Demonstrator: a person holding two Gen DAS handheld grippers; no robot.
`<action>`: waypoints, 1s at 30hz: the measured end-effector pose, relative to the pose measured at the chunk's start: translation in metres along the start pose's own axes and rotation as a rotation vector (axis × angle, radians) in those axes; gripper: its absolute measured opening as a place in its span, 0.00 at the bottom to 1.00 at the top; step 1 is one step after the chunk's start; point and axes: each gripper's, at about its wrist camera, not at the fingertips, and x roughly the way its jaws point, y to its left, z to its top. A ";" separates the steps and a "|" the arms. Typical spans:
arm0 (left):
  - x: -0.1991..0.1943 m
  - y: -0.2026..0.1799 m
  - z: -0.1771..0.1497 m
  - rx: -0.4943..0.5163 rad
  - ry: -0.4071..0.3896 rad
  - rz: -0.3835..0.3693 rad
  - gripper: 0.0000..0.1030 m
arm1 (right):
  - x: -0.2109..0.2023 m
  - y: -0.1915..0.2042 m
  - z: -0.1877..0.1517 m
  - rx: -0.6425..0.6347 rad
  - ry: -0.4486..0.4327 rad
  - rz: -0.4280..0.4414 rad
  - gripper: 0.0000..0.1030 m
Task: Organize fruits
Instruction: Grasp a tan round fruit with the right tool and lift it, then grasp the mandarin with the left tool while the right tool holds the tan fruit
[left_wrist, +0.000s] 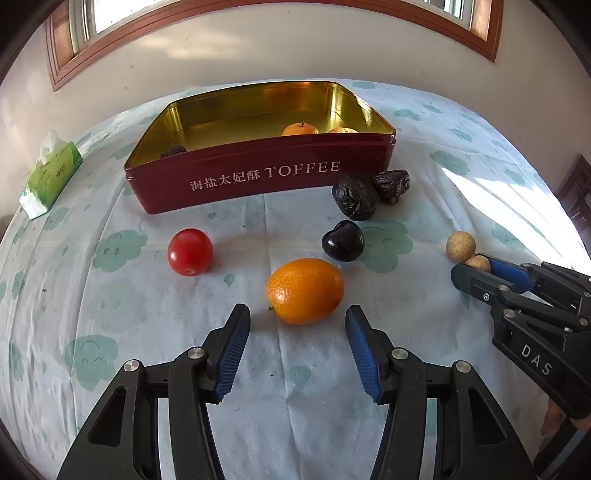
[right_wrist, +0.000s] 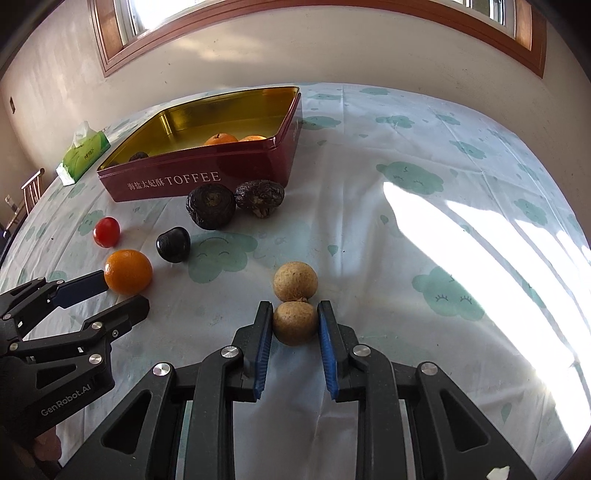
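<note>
Right gripper (right_wrist: 295, 321) is pinching a rough tan round longan (right_wrist: 294, 324); left gripper (left_wrist: 297, 334), fingers spread, is facing a glossy oval kumquat (left_wrist: 304, 290).

Quick count: three oranges (left_wrist: 304, 291), three wrinkly dark fruits (left_wrist: 355, 196), two tan balls (right_wrist: 295, 281), one tomato (left_wrist: 190, 251), one plum (left_wrist: 343, 240).
</note>
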 end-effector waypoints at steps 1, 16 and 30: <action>0.001 -0.001 0.002 0.000 -0.002 0.006 0.53 | 0.000 0.000 0.000 0.000 0.000 -0.001 0.22; 0.008 0.002 0.011 0.029 -0.025 -0.004 0.44 | 0.000 0.001 0.000 0.007 -0.001 -0.001 0.23; 0.002 0.003 0.004 0.037 -0.014 -0.007 0.41 | 0.001 0.000 0.001 0.010 0.004 -0.016 0.23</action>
